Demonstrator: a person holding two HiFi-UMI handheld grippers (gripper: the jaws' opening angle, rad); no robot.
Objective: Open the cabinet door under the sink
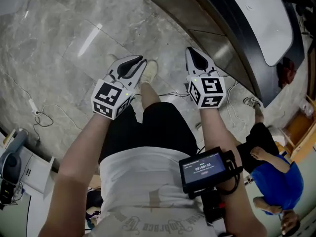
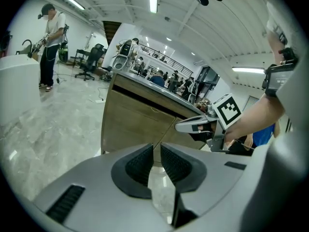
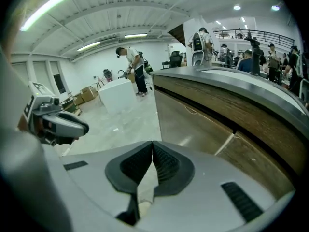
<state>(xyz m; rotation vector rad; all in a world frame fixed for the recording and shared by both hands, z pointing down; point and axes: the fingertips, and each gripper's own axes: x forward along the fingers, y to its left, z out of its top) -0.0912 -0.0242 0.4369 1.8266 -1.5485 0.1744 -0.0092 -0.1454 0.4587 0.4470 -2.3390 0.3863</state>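
Now, head view: left gripper (image 1: 139, 62) and right gripper (image 1: 192, 56) are well short of the cabinet (image 1: 197, 15); opening not begun.
Left gripper view: fingers (image 2: 140, 166) slightly apart, empty; door (image 2: 133, 124) closed ahead.
Right gripper view: fingers (image 3: 166, 163) pressed together, empty; door (image 3: 188, 124) closed, untouched.

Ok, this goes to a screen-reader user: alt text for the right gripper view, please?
The right gripper, jaws shut and empty, points toward a wooden cabinet front under a dark curved countertop. The left gripper shows at the left edge, and people stand in the bright hall behind.
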